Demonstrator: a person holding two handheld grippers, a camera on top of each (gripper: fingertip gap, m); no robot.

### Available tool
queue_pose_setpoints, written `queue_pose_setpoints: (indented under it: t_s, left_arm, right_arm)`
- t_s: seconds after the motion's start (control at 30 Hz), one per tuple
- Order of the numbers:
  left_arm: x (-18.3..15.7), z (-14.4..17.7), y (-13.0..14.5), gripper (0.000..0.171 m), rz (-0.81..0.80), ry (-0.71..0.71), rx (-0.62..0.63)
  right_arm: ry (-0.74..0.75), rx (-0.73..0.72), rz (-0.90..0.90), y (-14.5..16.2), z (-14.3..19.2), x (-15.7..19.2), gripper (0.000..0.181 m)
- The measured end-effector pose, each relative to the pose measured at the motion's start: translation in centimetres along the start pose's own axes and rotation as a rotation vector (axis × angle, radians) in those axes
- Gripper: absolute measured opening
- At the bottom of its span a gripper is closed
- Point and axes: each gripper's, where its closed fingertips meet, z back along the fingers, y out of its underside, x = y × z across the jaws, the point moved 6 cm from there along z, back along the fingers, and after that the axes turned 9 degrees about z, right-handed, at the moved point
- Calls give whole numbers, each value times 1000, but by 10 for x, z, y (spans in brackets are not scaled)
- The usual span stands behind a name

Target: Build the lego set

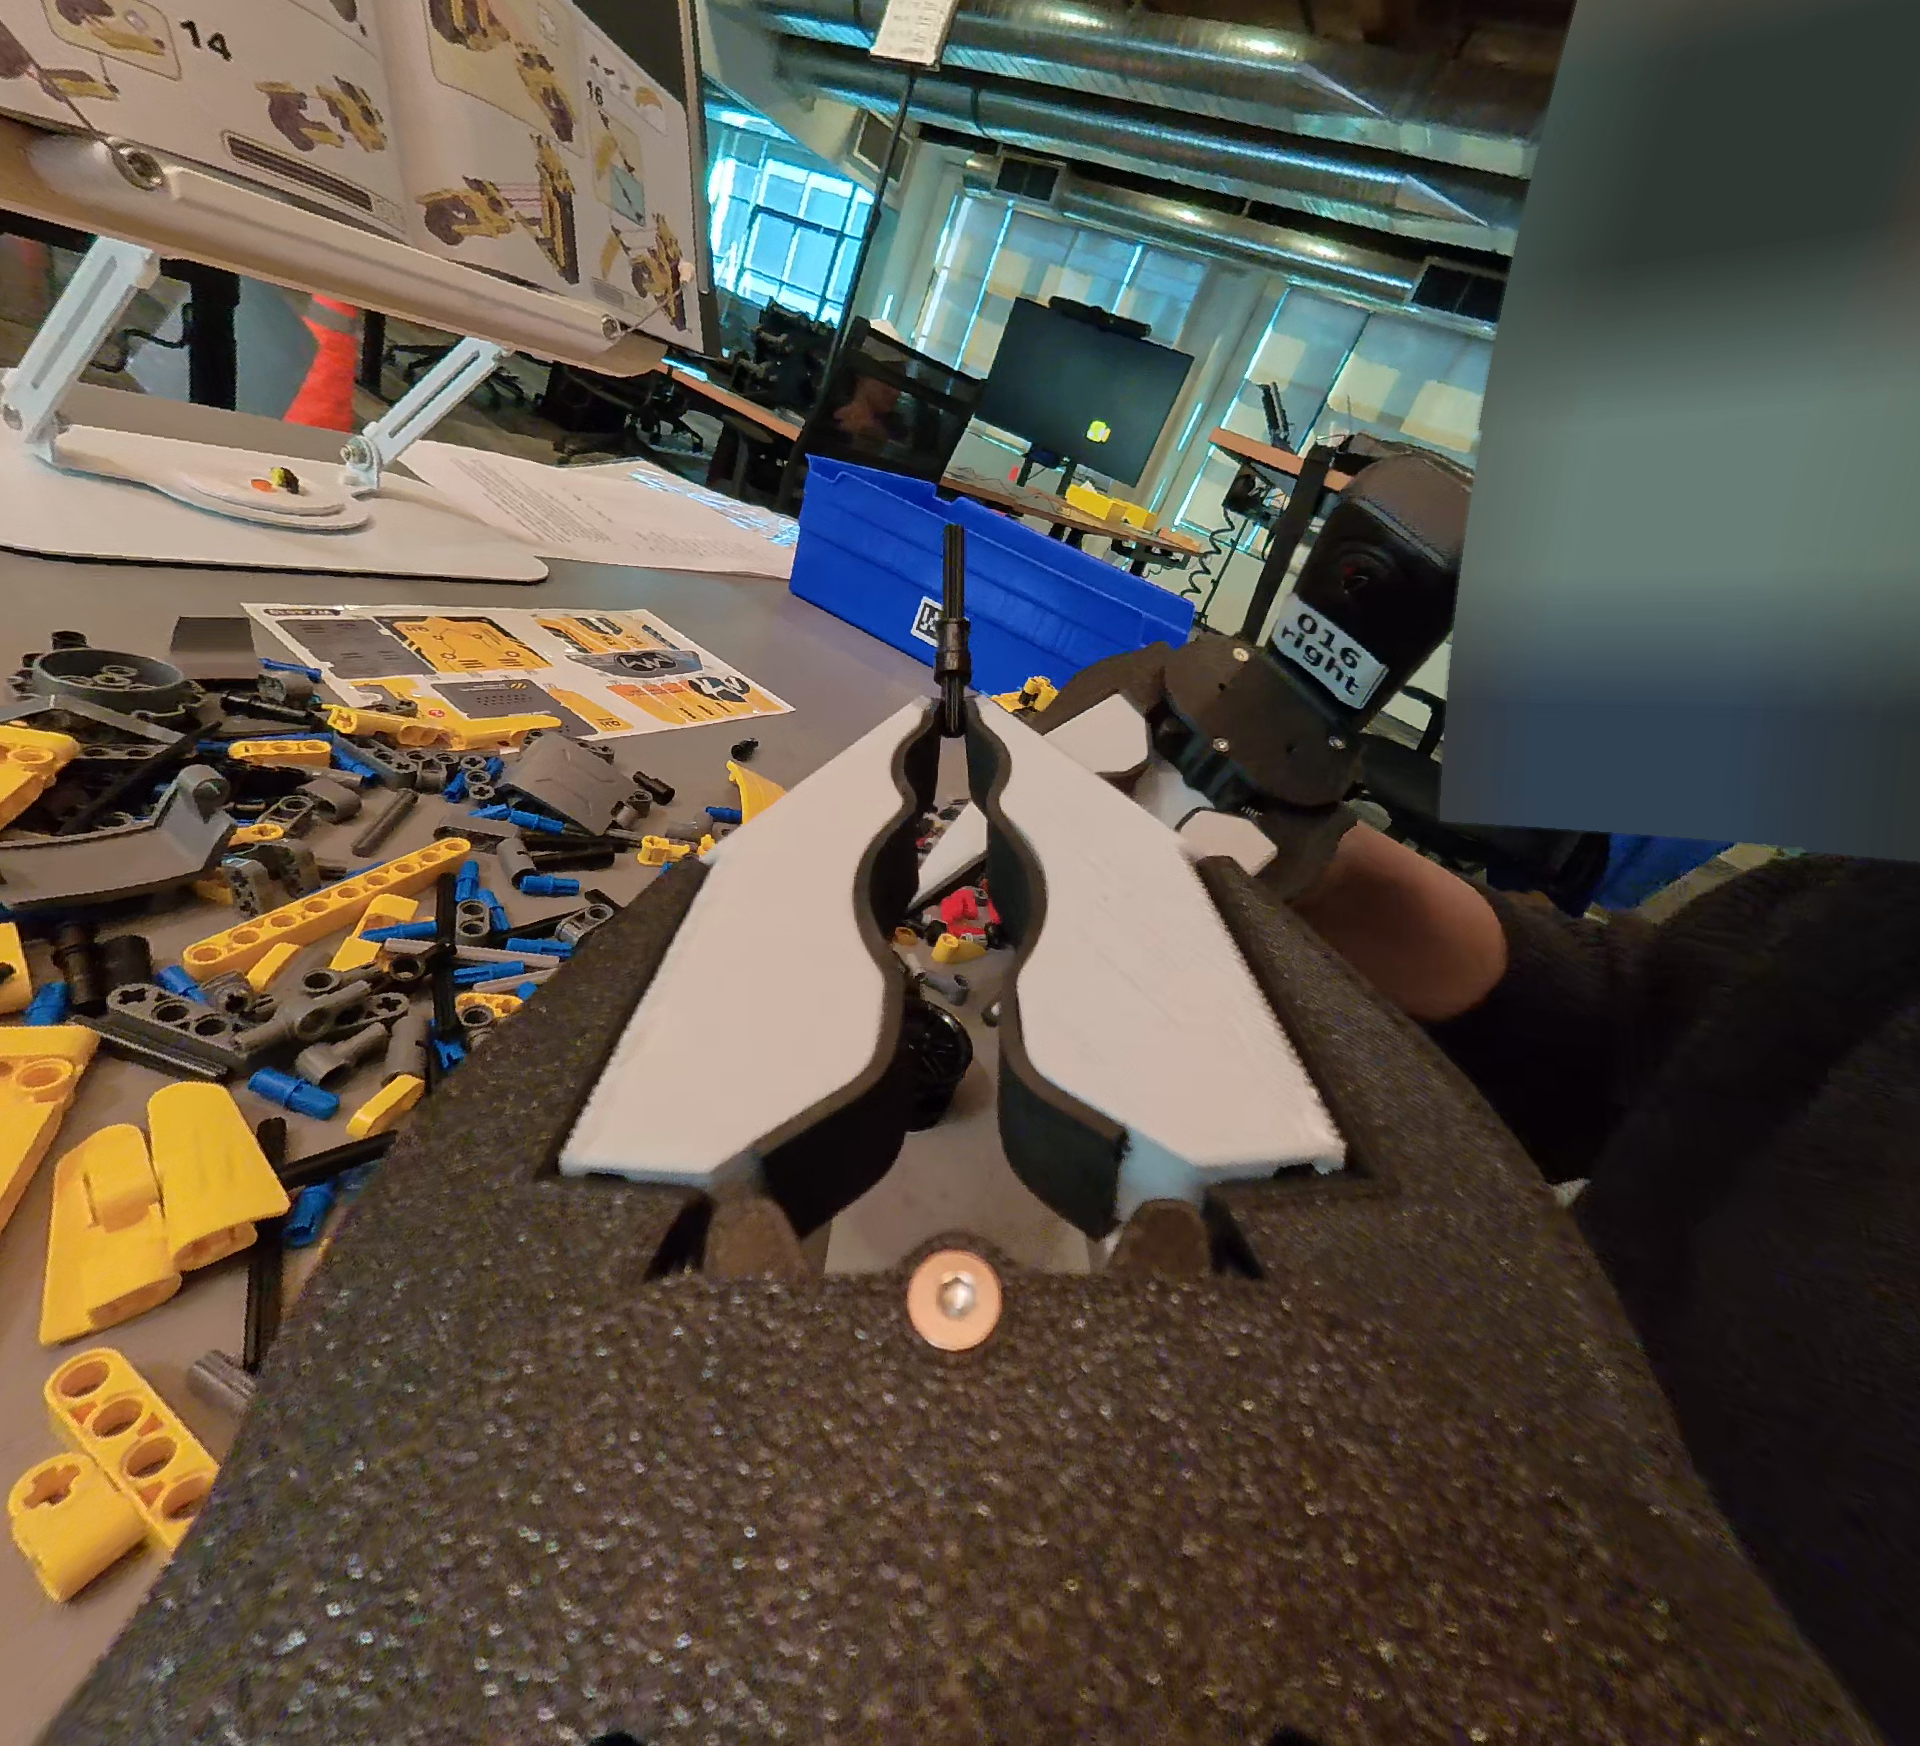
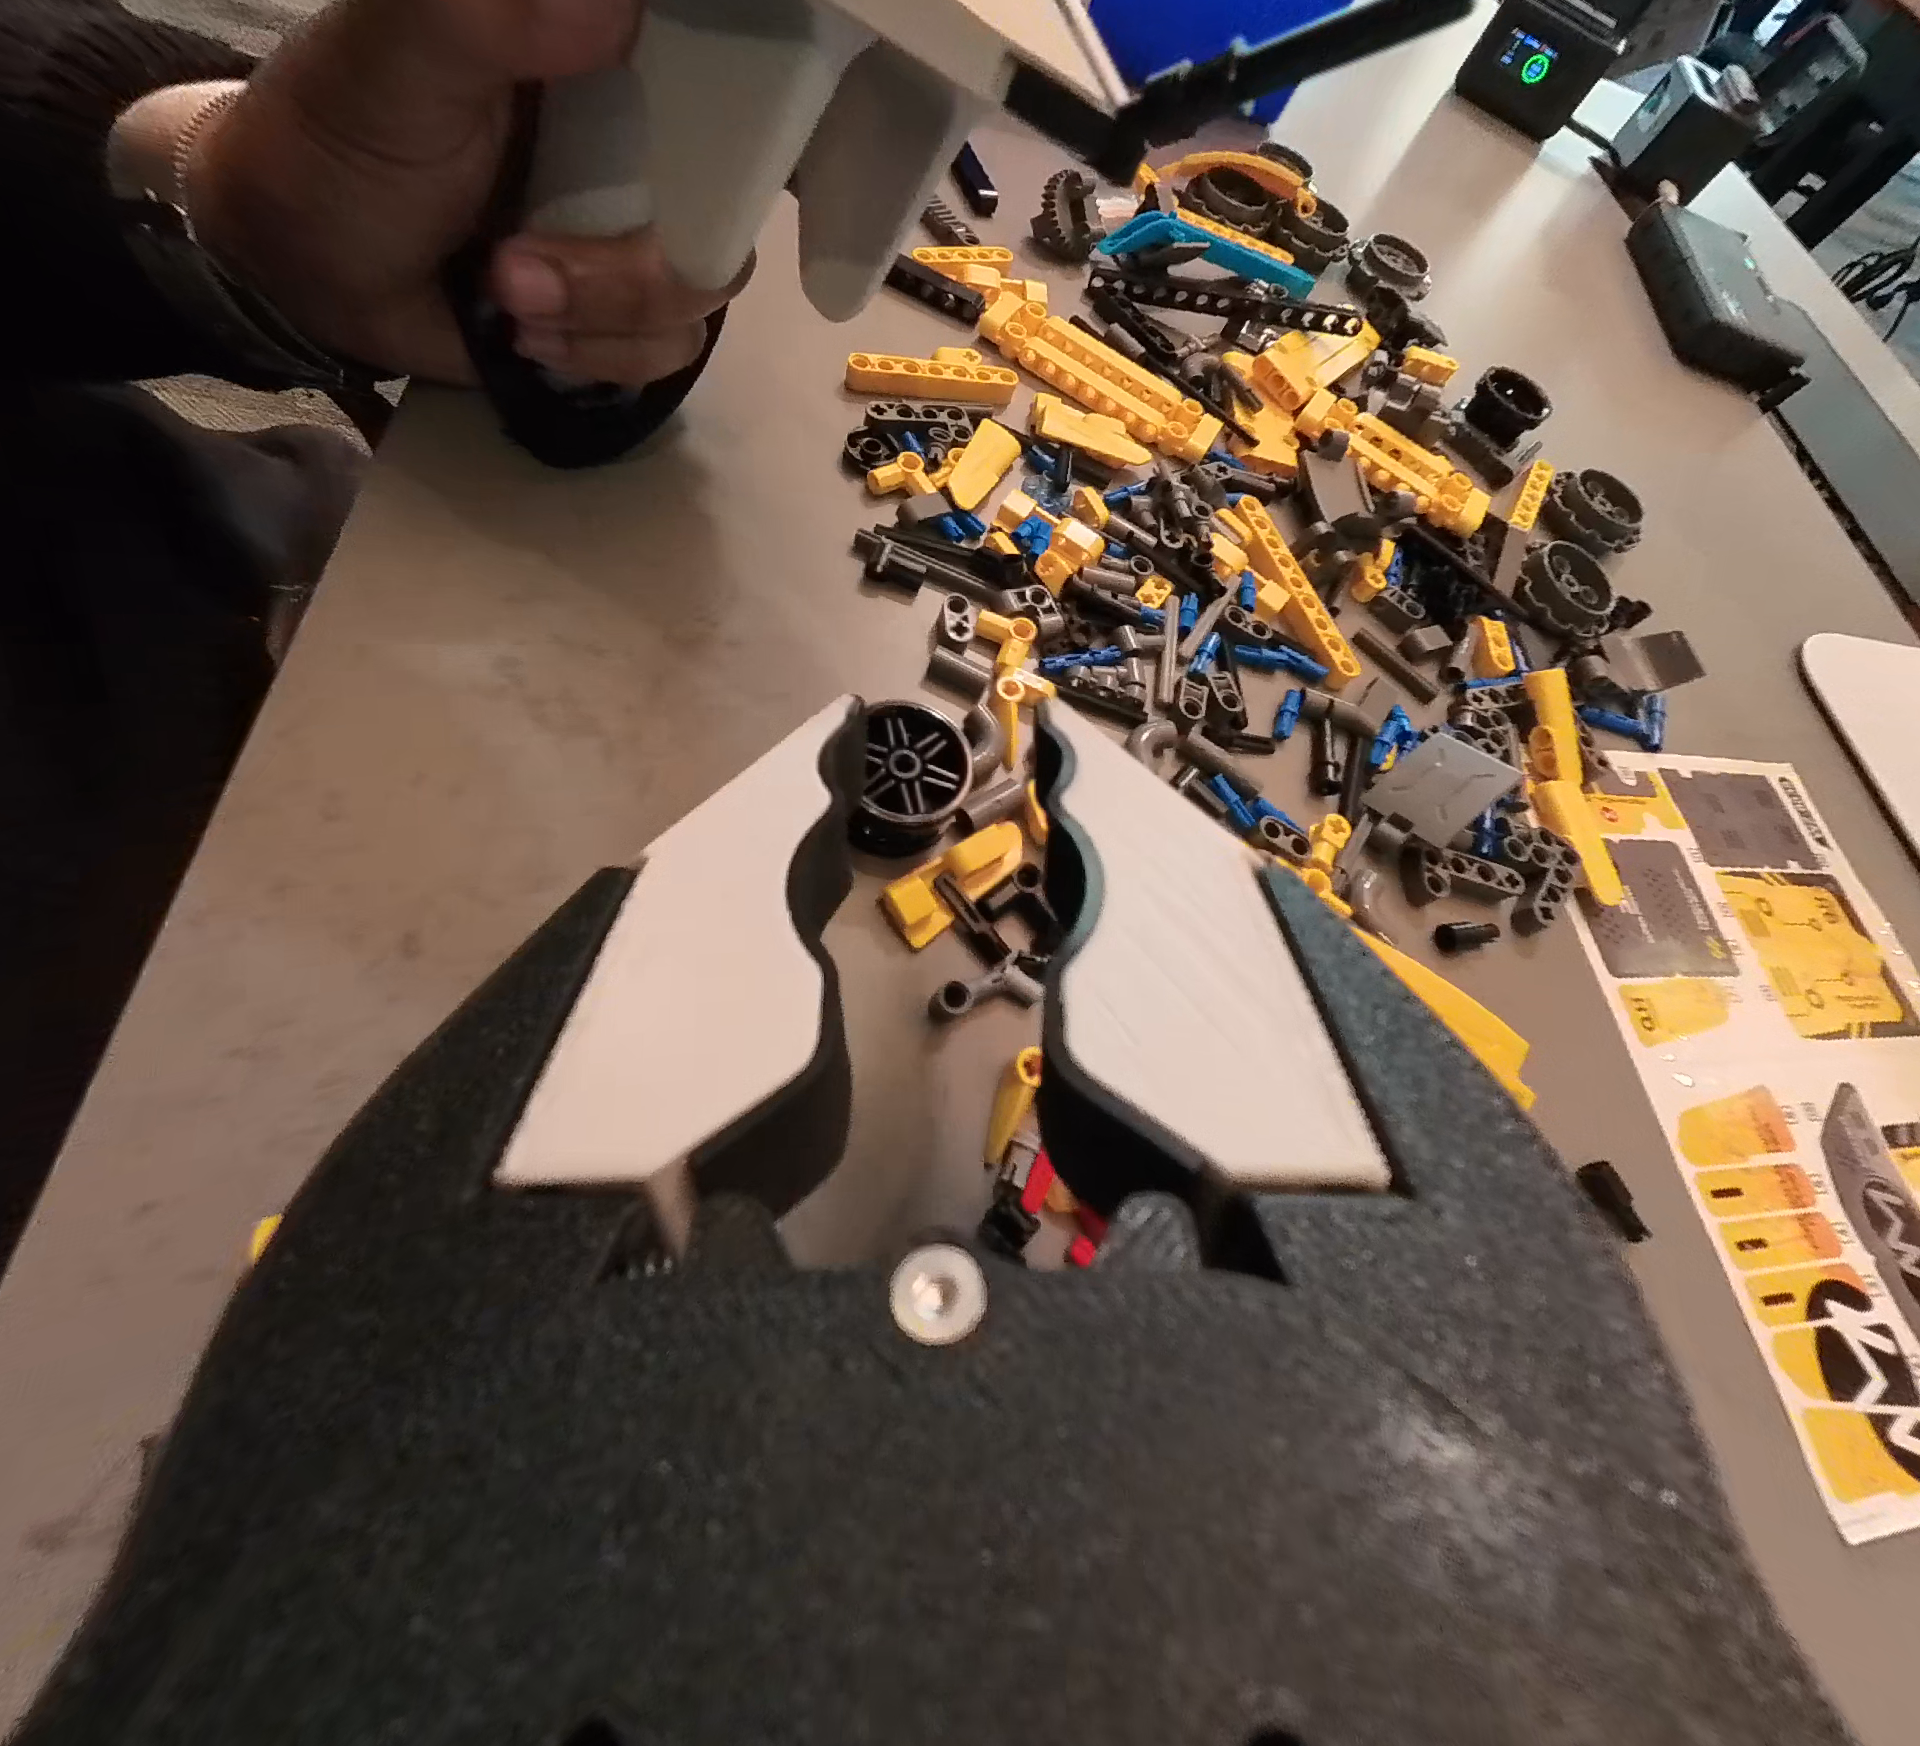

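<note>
My left gripper (image 1: 948, 722) is shut on a thin black axle pin (image 1: 952, 636). The pin stands upright out of the fingertips, raised above the grey table (image 1: 810, 647). My right gripper (image 2: 948, 717) is open and low over the table (image 2: 499, 657). A black spoked wheel rim (image 2: 912, 777) lies between its tips, close against the left finger. Small yellow and black pieces (image 2: 966, 886) lie between the fingers. The right gripper also shows in the left wrist view (image 1: 1132, 740), held by a hand. The left gripper also shows in the right wrist view (image 2: 831, 34), held by a hand (image 2: 416, 169).
A large pile of yellow, black, grey and blue building pieces (image 2: 1247, 501) covers the table. A sticker sheet (image 1: 520, 668) lies beside it. An open instruction booklet (image 1: 343, 65) sits on a white stand. A blue bin (image 1: 987, 584) stands behind. Black devices (image 2: 1527, 65) sit at the far edge. My right fingertips sit around 9 cm from my left ones.
</note>
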Motion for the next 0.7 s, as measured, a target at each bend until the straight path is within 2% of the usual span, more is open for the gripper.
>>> queue_pose_setpoints:
  t_s: [0.37,0.53,0.7]
  left_arm:
    - [0,1,0,4,0,-7,-11]
    - [-1,0,1,4,-10,-9,-3]
    - [0,1,0,4,-8,-11,-10]
  right_arm:
    - [-52,58,120,-2,-3,15,31]
    - [-69,96,153,5,-10,19,15]
    - [-20,142,164,6,-11,14,4]
